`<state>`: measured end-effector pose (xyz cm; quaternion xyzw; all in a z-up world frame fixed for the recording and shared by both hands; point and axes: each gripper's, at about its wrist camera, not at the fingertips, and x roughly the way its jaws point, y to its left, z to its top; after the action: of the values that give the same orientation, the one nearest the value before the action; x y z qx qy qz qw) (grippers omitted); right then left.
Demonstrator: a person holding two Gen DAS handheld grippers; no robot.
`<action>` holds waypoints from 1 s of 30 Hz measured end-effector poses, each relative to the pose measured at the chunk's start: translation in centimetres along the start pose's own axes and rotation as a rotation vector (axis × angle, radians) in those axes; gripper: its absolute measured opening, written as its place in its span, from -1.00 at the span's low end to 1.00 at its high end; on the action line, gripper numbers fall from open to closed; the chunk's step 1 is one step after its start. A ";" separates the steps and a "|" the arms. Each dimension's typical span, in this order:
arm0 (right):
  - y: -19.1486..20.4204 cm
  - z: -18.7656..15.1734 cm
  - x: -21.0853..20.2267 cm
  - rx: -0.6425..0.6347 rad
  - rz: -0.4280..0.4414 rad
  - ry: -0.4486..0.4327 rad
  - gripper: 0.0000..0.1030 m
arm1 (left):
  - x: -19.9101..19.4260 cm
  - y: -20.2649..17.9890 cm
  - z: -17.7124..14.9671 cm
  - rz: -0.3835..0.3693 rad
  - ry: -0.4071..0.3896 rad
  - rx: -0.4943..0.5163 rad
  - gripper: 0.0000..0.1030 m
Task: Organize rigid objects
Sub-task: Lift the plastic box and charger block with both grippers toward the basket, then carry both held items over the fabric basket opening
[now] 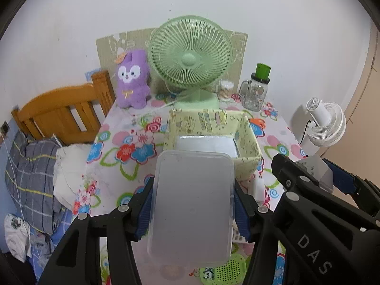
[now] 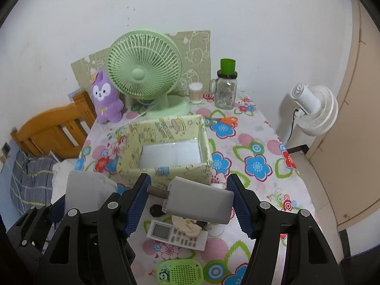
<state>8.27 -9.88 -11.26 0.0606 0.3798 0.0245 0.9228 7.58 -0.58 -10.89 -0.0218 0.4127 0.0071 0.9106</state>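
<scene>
My left gripper [image 1: 193, 204] is shut on a frosted plastic container [image 1: 192, 206] and holds it above the table, just in front of the yellow patterned storage box [image 1: 249, 163]. It also shows in the right wrist view [image 2: 87, 190]. My right gripper [image 2: 188, 201] is shut on a grey power adapter with a plug [image 2: 199, 199], held above the table in front of the same box [image 2: 166, 168]. A white flat item [image 2: 171, 154] lies inside the box. Below lie a white remote [image 2: 175, 235], a green perforated disc [image 2: 180, 273] and a beige item [image 2: 185, 225].
At the back stand a green desk fan [image 1: 190, 59], a purple plush [image 1: 131, 78], a cotton-swab jar [image 1: 225, 90] and a glass mug jar with green lid [image 1: 256, 90]. Orange scissors [image 2: 225, 120] lie right of the box. A wooden bed headboard [image 1: 59, 109] is left, a white floor fan [image 2: 313, 109] right.
</scene>
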 end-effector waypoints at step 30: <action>0.1 5.8 3.4 -0.015 0.021 -0.038 0.35 | 3.4 -0.6 6.2 -0.005 -0.021 0.002 0.17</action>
<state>14.76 -10.06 -9.48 0.0582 0.3613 0.0358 0.9299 14.50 -0.95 -9.33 -0.0218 0.4030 0.0047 0.9149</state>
